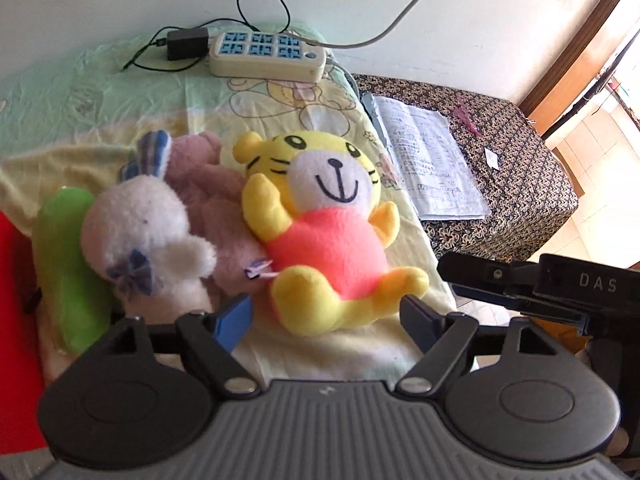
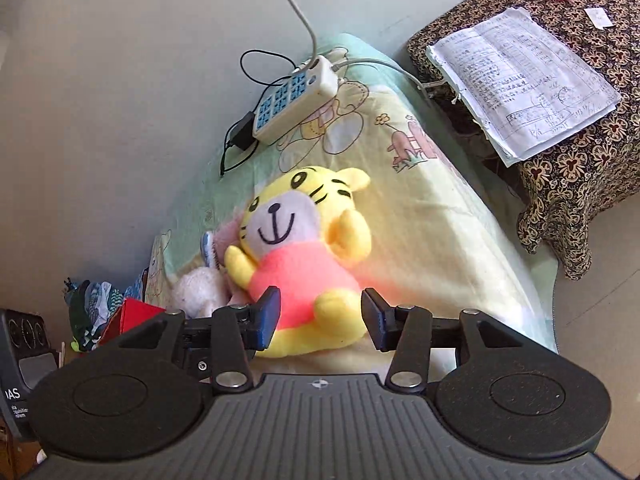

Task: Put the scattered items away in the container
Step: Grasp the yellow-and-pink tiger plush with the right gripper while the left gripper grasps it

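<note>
A yellow tiger plush (image 1: 324, 236) in a pink shirt lies on its back on the blanket-covered bed. A white bunny plush (image 1: 140, 236) and a pink plush (image 1: 216, 184) lie at its left, against a green cushion (image 1: 68, 264). My left gripper (image 1: 326, 318) is open, just short of the tiger's feet. My right gripper (image 2: 320, 316) is open with its fingers either side of the tiger's (image 2: 304, 248) legs, not pressing it. The right gripper shows from the side in the left wrist view (image 1: 520, 284). A red container edge (image 1: 16, 320) is at far left.
A white power strip (image 1: 264, 56) with a black adapter (image 1: 186, 42) and cables lies at the bed's far end by the wall. A patterned table (image 1: 520, 152) holding papers (image 1: 432, 160) stands right of the bed. Clutter (image 2: 92, 308) sits left of the bed.
</note>
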A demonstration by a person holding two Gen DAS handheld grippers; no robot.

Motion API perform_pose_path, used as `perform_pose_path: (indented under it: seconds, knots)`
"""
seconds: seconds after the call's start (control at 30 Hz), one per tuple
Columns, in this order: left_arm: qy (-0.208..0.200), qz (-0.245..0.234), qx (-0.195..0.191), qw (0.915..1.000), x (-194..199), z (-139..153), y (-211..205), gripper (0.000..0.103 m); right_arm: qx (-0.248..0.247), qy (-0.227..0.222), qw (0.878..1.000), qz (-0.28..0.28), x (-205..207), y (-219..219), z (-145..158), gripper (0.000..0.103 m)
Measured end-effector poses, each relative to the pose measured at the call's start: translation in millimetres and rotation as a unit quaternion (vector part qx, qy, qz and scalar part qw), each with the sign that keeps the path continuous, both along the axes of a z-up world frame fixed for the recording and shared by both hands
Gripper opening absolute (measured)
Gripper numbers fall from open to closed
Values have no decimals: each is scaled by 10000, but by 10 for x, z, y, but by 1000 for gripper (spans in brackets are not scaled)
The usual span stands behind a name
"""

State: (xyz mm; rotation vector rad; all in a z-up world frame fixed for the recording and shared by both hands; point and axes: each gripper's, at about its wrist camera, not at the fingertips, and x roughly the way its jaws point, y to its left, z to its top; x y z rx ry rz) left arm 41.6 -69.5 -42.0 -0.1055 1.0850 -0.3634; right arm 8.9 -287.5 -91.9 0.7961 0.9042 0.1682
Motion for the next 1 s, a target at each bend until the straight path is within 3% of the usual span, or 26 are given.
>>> perform_pose_path:
  seconds: [0.07,0.2,0.3,0.43,0.6,0.77,1.0]
  knots:
    - [-2,40,116,9999,91,-51,-47,93,209,67,9997,-98,100,-89,-70,51]
    - [34,73,143,9999,271,-123,-77,94,387,146,9989,-202,341,-171,-189,67]
    - [24,-71,121,9999,354,-142,-144,94,233,161,9996,-72,511,-132,-254,67]
    - [-84,-303,277,9991,445,-207,-261,95,414,235,9989,-4,702,-125,-380,67]
    - [20,-380,137,9992,590,-345,-238,99,303,338,9988,196,921,-44,-502,68]
    - [191,-365,125,9991,760,-506,-201,100,394,292,9980,399,1108,18,-604,79]
    - [378,-247,187,9988,898,-668,-182,100,904,243,9928,742,1263,103,-743,74]
